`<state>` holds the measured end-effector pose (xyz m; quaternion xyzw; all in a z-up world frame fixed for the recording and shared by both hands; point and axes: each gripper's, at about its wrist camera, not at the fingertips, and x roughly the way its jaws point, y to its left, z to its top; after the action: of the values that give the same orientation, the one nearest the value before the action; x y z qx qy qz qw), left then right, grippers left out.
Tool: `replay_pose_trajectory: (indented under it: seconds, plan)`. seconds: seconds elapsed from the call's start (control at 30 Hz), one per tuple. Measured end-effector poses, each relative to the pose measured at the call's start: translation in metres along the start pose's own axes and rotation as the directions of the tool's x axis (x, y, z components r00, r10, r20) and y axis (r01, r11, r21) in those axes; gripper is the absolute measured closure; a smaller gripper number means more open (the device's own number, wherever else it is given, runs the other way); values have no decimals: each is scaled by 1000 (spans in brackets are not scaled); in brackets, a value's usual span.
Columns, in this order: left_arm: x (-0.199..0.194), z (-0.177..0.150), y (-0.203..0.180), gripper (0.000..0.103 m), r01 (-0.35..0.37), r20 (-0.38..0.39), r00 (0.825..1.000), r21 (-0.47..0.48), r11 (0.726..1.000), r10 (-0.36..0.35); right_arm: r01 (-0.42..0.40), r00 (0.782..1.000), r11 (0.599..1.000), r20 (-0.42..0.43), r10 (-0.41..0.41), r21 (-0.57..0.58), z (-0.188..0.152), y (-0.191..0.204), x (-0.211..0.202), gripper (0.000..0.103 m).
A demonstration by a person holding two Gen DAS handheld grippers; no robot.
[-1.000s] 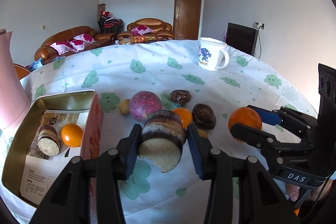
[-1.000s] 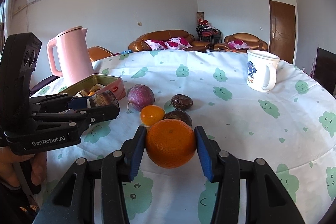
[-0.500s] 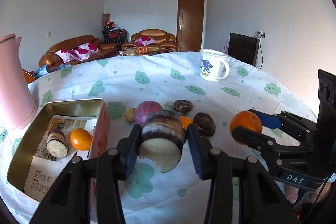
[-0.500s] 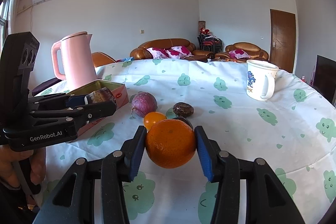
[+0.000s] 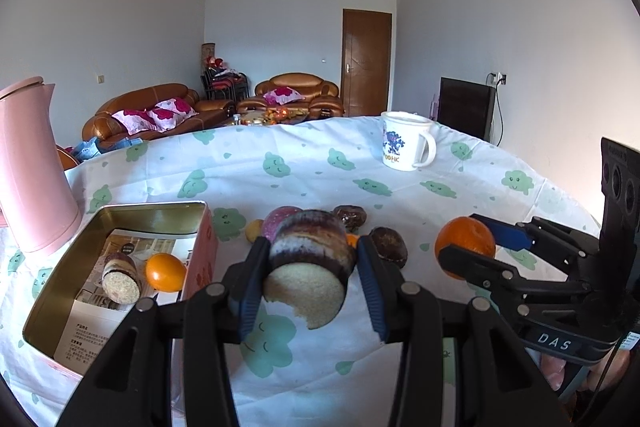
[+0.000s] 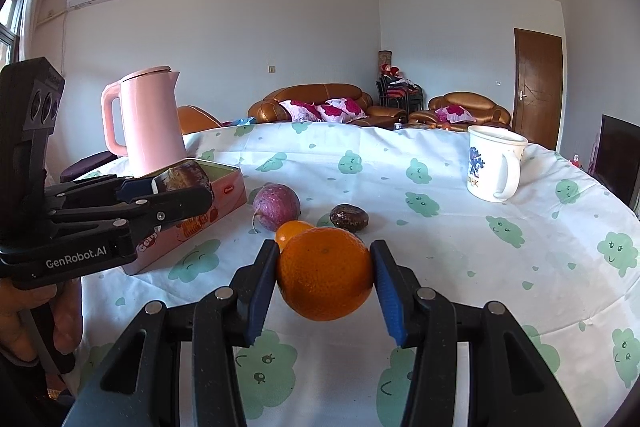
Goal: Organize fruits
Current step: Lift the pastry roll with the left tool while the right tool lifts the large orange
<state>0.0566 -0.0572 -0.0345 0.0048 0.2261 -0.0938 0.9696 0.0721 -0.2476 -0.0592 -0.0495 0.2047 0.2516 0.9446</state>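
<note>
Both views have tipped upward since a second ago: more ceiling shows, and the table's things sit lower in each picture, while neither grip has altered. From the left wrist, the left gripper [image 5: 310, 279] hides much of the fruit lying on the tablecloth [image 5: 472, 163]; the purple round fruit [image 5: 276, 221] shows only as a sliver above it, and a small yellow fruit [image 5: 254, 230] peeps out at its left. What kind the 2 dark wrinkled fruits [image 5: 388, 245] are is hard to tell. From the right wrist, the orange [image 6: 325, 273] covers most of a smaller orange fruit [image 6: 292, 229] behind it.

That left gripper pinches a cut sugarcane piece [image 5: 310, 269], its pale cut face toward the camera with a notch out of the lower edge, held above the cloth just right of the tin. The right gripper [image 6: 325, 275] pinches the orange, clear of the table.

At the left stands an open metal tin [image 5: 120, 213], lined with printed paper; inside lie 1 more cut cane piece [image 5: 120, 279] and 1 small orange fruit [image 5: 165, 271], side by side. The pink kettle [image 6: 150, 121] stands behind the tin, cut off by the frame edge in the left view. A white mug [image 6: 494, 163] stands well apart at the far right; its inside cannot be seen.
</note>
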Motion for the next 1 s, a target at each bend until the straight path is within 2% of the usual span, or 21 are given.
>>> replay_pose_trajectory:
  seconds: [1.0]
  plan:
    - [-19, -3, -1, 57, -23, 78, 997, -2, 1000, 23, 8, 997, 1000, 71, -7, -21, -1, 4, -12, 54]
